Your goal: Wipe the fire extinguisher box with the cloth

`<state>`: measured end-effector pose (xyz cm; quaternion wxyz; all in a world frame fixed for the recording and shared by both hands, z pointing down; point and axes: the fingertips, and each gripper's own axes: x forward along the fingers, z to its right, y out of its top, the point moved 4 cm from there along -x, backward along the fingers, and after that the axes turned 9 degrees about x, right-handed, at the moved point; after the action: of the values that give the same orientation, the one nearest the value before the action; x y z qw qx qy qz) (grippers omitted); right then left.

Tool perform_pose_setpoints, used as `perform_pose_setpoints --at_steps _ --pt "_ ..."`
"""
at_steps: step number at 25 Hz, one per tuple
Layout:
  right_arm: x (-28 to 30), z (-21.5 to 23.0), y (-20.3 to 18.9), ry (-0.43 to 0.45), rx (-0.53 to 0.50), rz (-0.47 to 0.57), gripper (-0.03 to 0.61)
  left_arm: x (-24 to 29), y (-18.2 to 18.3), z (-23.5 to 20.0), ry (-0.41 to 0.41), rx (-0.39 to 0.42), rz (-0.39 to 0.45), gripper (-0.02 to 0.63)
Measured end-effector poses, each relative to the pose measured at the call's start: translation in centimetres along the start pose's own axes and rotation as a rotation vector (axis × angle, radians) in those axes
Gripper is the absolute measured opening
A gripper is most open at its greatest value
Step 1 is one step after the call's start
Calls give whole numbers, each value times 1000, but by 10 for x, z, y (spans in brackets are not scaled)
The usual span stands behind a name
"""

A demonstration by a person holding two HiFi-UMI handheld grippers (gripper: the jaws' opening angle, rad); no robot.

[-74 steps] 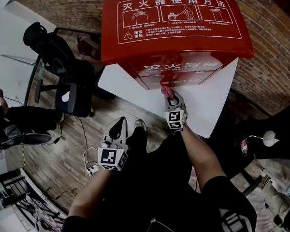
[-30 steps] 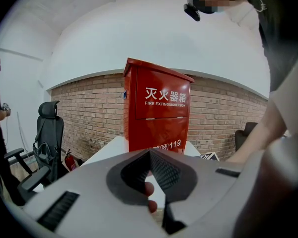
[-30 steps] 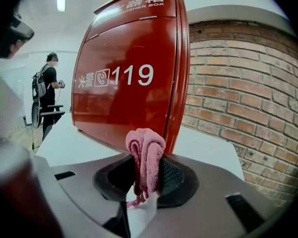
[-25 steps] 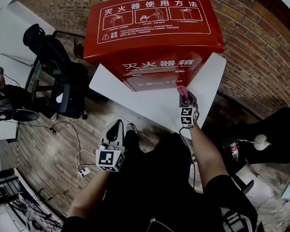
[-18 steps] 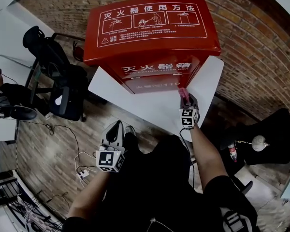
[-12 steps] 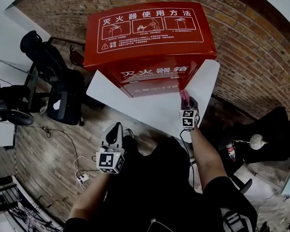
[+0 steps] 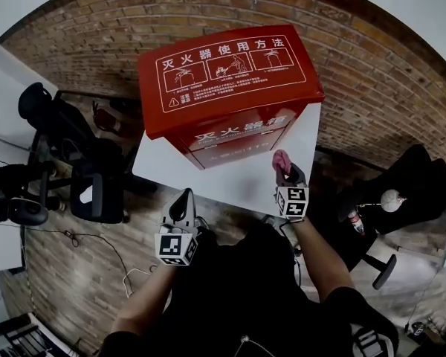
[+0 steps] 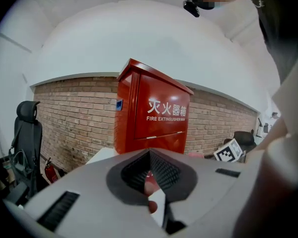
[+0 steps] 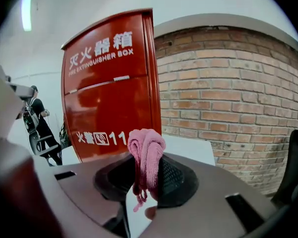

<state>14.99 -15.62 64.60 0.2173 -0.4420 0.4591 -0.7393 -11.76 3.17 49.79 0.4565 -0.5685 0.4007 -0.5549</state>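
The right gripper (image 7: pixel 286 175) is seen pressed together on a pink cloth (image 9: pixel 145 155). The cloth is bunched into a folded wad that stands up above the jaws, and a frayed strand hangs below it. It is held low, near the right bottom corner of the fire extinguisher box (image 7: pixel 230 73). A strip of white is seen between cloth and box in the head view, so no contact is shown. The left gripper (image 7: pixel 184 203) is held lower and well apart from the box, its jaws brought together with nothing between them. The box is glossy red and upright, marked with white lettering and a thin metal bar on its front. A panel of white instruction pictures is carried on its sloped top. The box is set on a white platform (image 7: pixel 238 181) against a brick wall (image 7: pixel 357 73). Black office chairs (image 7: pixel 89 184) are seen to the left on a wooden floor (image 7: pixel 67 274).
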Motion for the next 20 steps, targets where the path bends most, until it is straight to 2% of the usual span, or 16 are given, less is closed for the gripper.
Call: perform_pose_setpoints --at_steps 9,15,20 --pt "-72 -100 93 21 28 160 103 15 37 -44 -124 45 73 28" --pt "-108 -158 123 40 80 236 103 14 64 -58 -211 83 123 28" --pt "-126 -202 139 31 84 286 103 8 82 -70 -277 93 157 28"
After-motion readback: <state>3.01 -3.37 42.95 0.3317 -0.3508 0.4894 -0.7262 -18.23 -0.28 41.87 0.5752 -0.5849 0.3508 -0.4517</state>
